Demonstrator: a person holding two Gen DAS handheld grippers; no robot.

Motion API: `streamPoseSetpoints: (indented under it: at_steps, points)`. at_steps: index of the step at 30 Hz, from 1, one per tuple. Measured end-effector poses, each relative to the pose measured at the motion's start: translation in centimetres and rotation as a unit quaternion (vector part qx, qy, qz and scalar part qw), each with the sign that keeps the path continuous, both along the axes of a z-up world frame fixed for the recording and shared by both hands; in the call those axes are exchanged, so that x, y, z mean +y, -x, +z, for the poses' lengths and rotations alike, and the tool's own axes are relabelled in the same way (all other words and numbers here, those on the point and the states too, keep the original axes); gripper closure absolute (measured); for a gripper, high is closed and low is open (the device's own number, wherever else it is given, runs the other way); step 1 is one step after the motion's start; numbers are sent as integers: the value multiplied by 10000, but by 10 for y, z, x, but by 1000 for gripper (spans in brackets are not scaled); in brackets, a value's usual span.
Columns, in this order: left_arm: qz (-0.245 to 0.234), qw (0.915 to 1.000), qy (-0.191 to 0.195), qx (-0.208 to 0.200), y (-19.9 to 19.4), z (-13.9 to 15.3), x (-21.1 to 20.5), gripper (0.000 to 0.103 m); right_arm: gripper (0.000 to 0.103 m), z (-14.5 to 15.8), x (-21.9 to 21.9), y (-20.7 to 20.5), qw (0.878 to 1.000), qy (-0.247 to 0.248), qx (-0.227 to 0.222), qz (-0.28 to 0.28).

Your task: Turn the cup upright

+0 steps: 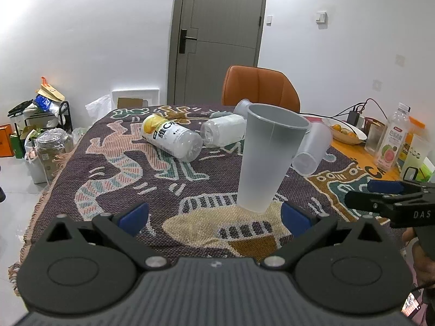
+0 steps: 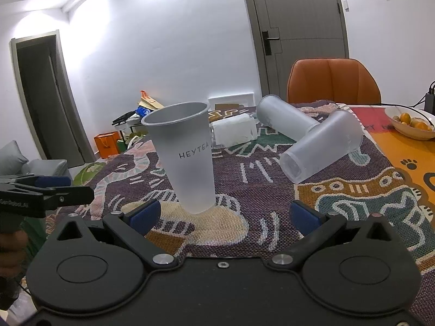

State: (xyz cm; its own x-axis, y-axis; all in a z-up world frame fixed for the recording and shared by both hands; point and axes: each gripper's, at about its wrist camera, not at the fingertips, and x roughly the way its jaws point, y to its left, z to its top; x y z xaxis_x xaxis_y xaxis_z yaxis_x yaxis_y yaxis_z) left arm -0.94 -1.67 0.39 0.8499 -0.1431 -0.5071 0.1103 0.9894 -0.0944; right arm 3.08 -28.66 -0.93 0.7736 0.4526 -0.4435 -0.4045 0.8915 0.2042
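Closest to us, the left gripper (image 1: 214, 217) has its two blue pads spread wide, and nothing is between them. The right gripper (image 2: 224, 216) is spread wide too and holds nothing. Each gripper also shows at the edge of the other one's view, off to the side, not touching any cup.

Just past the pads stands the cup (image 1: 267, 157). It is a frosted cup with the word HEYTEA on it. Its small bottom sits on the blanket (image 1: 114, 190) and its open mouth faces up. It looks a bit tilted in both views, but that may be the bendy lens. No pad touches it, so it stands by itself.

So for this cup the job looks done. It is up the right way and let go.

A little farther back, two more cups (image 2: 320, 149) lie on their sides, one across the other. If those count too, they are left to do. The task says only one cup, so I cannot tell.

Behind them a bottle (image 1: 171, 138) with a yellow and white label lies on its side, next to a white wrapped roll (image 1: 224, 133). Farthest back are an orange chair (image 1: 261, 87) and a grey door (image 1: 217, 35).
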Motion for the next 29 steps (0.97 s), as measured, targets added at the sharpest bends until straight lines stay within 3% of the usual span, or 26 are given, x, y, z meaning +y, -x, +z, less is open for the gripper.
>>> streamPoseSetpoints:
  at_steps: [29]
  points:
    - [-93,9999,-63,-25,1,-1,-5,0,0,-5,-2,-3,9999,-4,78,-77]
